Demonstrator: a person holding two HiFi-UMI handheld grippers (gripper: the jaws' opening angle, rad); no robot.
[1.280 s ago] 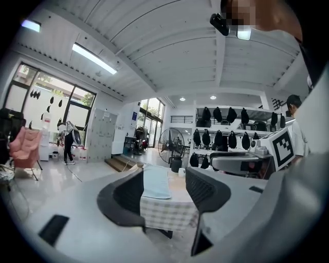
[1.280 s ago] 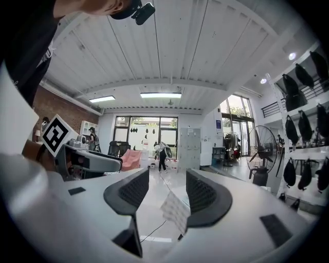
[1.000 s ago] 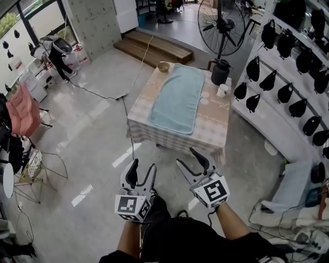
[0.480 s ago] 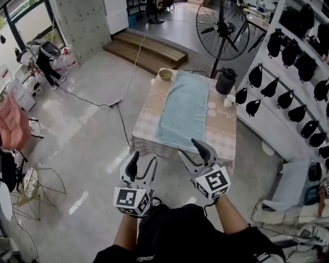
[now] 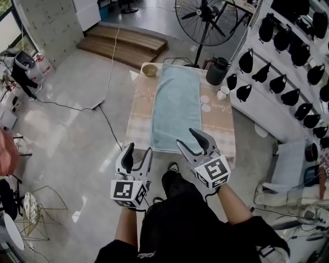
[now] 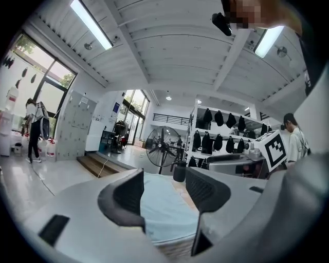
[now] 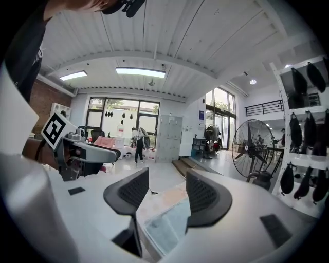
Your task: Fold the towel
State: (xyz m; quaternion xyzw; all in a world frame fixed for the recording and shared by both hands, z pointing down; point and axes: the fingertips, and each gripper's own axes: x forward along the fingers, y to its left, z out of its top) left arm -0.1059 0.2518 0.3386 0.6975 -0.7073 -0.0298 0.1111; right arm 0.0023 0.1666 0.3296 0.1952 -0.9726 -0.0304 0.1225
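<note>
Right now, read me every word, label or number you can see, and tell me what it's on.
No text is readable.
Faint dark script on the beige checked tablecloth: too small to read.
Small blue wall sign: blurred.
The left gripper and right gripper carry only square patterns, no letters.

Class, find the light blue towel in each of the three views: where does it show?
Head view: the light blue towel lies flat at centre.
Left gripper view: towel low at centre.
Right gripper view: towel at bottom centre.
Shared landmark: the black standing fan.
</note>
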